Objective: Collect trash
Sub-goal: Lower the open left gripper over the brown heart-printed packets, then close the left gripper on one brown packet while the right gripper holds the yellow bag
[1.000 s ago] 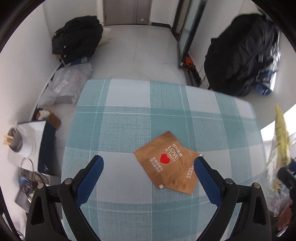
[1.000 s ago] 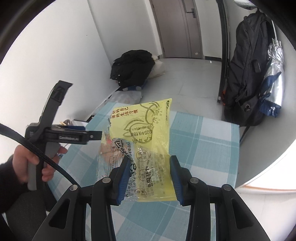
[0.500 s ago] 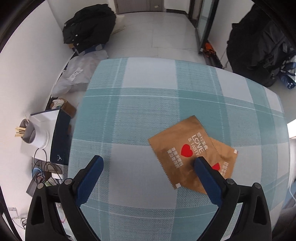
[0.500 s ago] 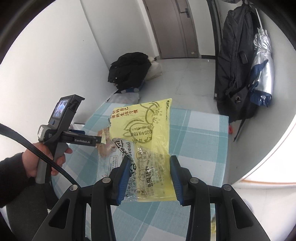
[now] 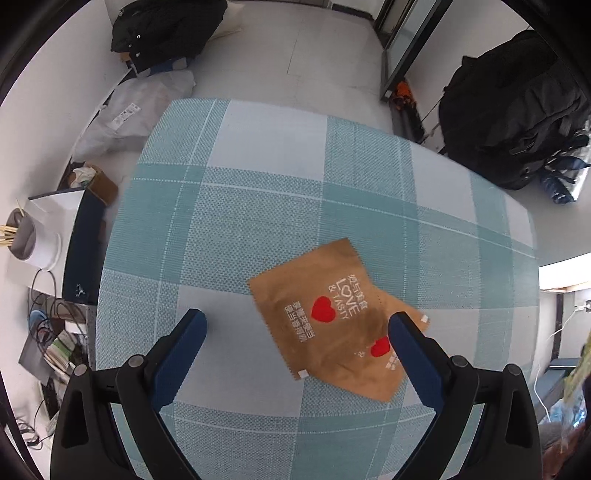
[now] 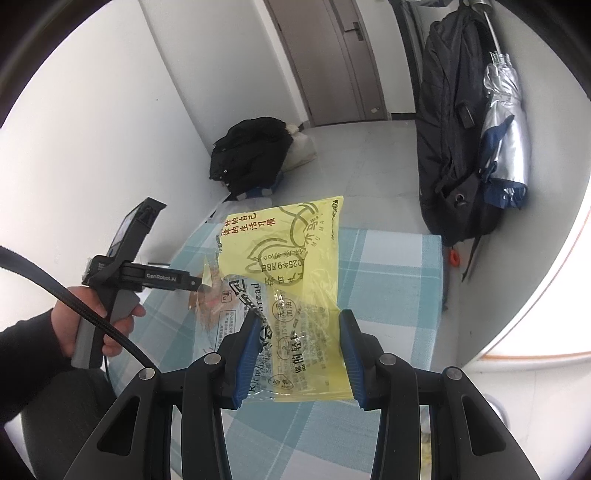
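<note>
Two brown wrappers with red hearts lie overlapped on the teal checked tablecloth; the upper wrapper covers part of the lower one. My left gripper is open and hovers above them, its right finger over the lower wrapper. My right gripper is shut on a yellow and clear bread bag held upright above the table. The left gripper also shows from the side in the right wrist view.
A black backpack and a silver umbrella hang at the right wall. A black jacket and a plastic bag lie on the floor beyond the table. A white cup with sticks stands at left.
My left gripper has shifted right and nearer, so the brown wrappers now lie between its fingers. The right gripper keeps holding the yellow bag, almost still.
</note>
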`<action>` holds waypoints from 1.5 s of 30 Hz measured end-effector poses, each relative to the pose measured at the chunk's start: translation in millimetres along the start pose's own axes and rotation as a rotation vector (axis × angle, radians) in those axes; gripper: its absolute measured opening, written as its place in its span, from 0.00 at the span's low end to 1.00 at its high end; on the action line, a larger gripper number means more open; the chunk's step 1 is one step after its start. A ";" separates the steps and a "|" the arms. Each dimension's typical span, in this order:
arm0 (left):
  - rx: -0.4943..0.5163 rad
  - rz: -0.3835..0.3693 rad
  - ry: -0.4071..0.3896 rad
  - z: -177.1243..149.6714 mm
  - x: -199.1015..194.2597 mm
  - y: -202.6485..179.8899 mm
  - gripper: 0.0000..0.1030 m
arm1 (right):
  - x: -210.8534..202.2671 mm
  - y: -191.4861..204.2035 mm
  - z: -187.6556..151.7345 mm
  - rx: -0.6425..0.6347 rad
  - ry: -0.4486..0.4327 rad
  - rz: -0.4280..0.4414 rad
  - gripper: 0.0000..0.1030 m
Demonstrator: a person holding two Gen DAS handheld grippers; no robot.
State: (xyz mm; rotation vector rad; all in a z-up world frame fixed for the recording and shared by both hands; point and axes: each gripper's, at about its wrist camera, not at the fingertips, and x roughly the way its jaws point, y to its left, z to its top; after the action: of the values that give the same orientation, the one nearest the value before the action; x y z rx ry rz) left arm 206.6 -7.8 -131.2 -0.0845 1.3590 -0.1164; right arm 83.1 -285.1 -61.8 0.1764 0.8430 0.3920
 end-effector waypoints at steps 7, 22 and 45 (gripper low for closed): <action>0.071 0.111 0.032 4.9 8.5 -23.6 0.95 | -4.2 5.5 0.4 -0.004 -0.006 0.001 0.40; 0.003 0.124 0.034 8.6 3.9 -12.6 0.77 | -8.8 3.7 4.5 0.008 -0.016 0.014 0.40; -0.095 0.034 -0.036 2.1 -9.2 19.1 0.22 | -5.0 4.7 5.1 0.007 -0.013 0.012 0.41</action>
State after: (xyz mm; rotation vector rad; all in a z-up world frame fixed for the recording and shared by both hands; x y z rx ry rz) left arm 207.4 12.3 -124.3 -0.1424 1.3290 -0.0218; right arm 82.6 -282.8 -53.6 0.1905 0.8315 0.3984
